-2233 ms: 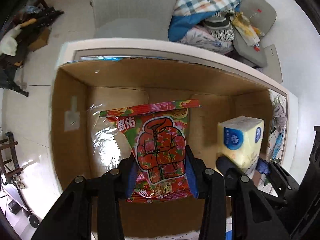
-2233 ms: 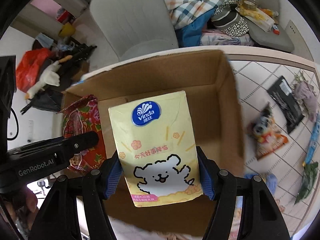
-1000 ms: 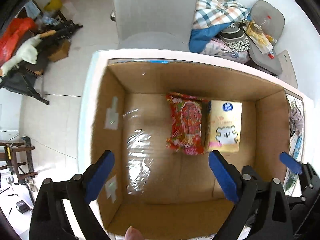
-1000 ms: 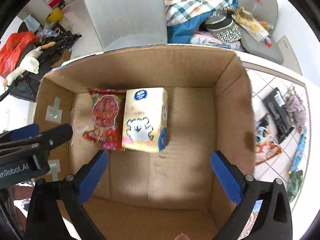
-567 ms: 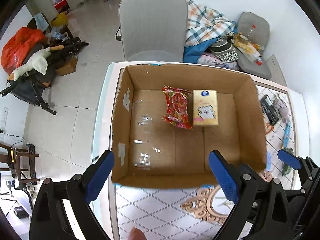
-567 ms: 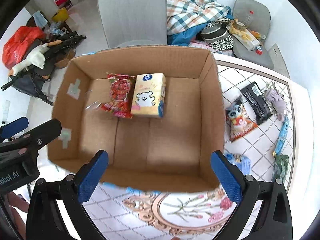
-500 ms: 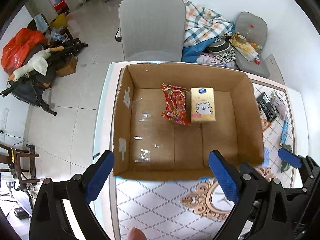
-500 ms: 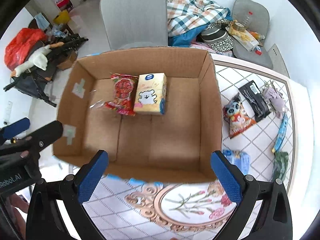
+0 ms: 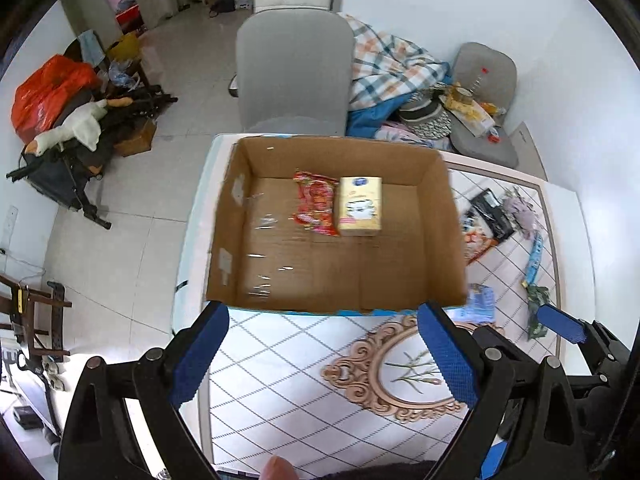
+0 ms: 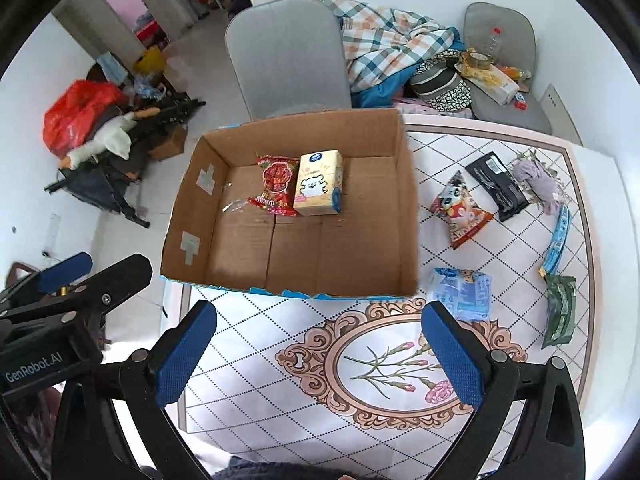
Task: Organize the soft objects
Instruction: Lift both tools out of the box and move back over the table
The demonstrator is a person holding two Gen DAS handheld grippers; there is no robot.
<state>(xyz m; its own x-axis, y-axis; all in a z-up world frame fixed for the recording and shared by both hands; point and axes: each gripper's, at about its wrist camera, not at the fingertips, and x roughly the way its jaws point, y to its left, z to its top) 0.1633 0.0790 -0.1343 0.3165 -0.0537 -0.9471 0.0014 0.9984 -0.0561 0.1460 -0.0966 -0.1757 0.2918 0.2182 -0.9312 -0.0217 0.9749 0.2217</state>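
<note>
An open cardboard box (image 10: 408, 216) (image 9: 452, 240) stands on the patterned table. Inside it lie a red snack bag (image 10: 276, 184) (image 9: 316, 206) and a yellow tissue pack (image 10: 318, 188) (image 9: 360, 206), side by side near the far wall. My left gripper (image 9: 322, 348) is open and empty, held high over the table in front of the box. My right gripper (image 10: 316, 346) is open and empty, also in front of the box. Loose on the table right of the box are a panda snack bag (image 10: 460, 210), a black pouch (image 10: 498, 186), a light blue pack (image 10: 460, 292), a purple cloth (image 10: 536, 182), a blue strip (image 10: 558, 236) and a green pouch (image 10: 560, 308).
A grey chair (image 10: 288, 56) stands behind the table, with piled clothes (image 10: 392, 48) and a second cluttered chair (image 10: 500, 68) to its right. Bags and a stroller (image 10: 100, 136) sit on the floor at left. The table's left edge runs beside the box.
Both grippers released the red snack bag and the tissue pack into the box, opened wide, then drew back and up. The box and table items now look farther away.
</note>
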